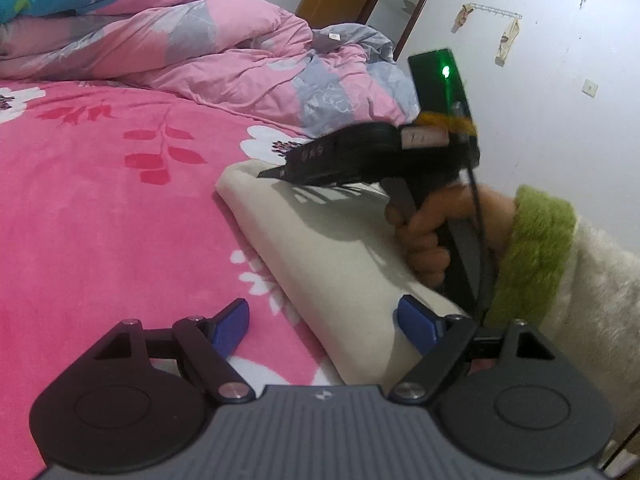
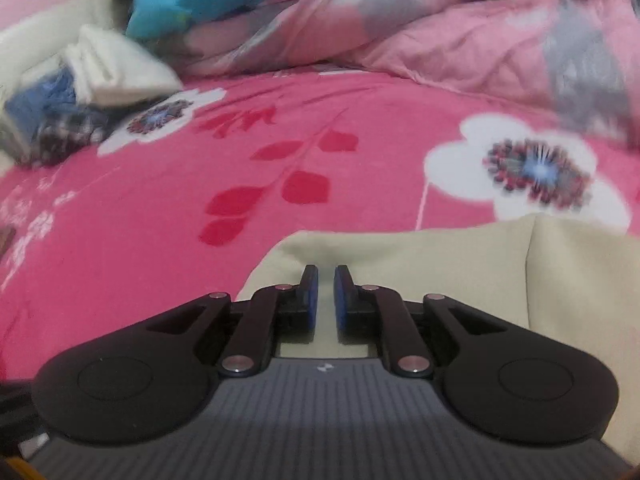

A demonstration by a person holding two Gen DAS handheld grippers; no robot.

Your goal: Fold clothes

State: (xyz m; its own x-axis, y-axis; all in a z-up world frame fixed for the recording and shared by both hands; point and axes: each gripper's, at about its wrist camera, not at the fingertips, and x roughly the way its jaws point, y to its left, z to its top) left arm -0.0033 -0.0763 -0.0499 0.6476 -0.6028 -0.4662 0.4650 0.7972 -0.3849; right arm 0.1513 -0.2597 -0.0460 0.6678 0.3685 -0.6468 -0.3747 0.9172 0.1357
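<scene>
Your left tool (image 1: 322, 322) stands wide over the folded cream garment (image 1: 340, 248), its near edge hidden. Your right tool (image 2: 326, 298) is nearly closed; whether it pinches cloth is unclear.

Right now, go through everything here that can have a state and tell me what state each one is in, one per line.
Cream garment: folded into a long strip, flat on the bed.
Left tongs: open, straddling the garment's edge.
Right tongs: nearly shut, above the garment, gripping nothing visible.
Duvet: crumpled in a heap.
Folded stack: piled by the duvet.
Green light: on.
</scene>
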